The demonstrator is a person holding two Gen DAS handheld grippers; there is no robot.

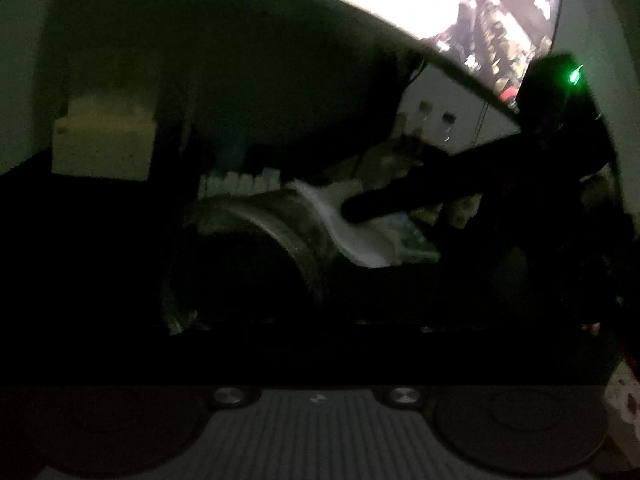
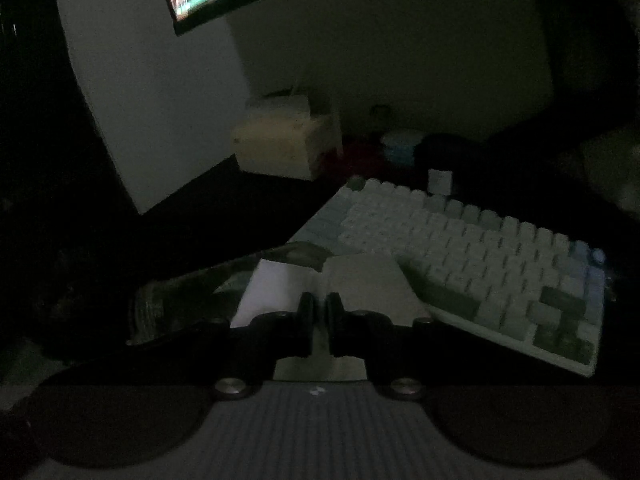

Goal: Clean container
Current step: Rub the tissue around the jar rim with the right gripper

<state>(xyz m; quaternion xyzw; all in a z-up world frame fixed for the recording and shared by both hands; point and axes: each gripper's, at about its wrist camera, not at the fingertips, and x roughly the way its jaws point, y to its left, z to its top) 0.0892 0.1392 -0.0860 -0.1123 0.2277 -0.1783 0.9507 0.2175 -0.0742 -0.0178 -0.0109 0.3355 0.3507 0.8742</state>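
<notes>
The scene is very dark. A round, clear container (image 1: 288, 224) with a curved rim sits at the middle of the left wrist view, and its ribbed edge (image 2: 156, 304) shows low on the left in the right wrist view. My right gripper (image 2: 320, 308) is shut on a white wipe (image 2: 272, 292). In the left wrist view its dark fingers (image 1: 360, 208) reach in from the right and hold the wipe (image 1: 352, 240) against the container's rim. My left gripper's fingers are lost in the black lower half of the left wrist view, and I cannot see whether they touch the container.
A pale keyboard (image 2: 460, 248) lies just right of the container, and its keys (image 1: 240, 182) show behind it. A lit monitor (image 1: 440, 8) hangs above. A cream box (image 2: 288, 140) stands at the back left. A small blue-and-white tub (image 2: 400, 144) sits behind the keyboard.
</notes>
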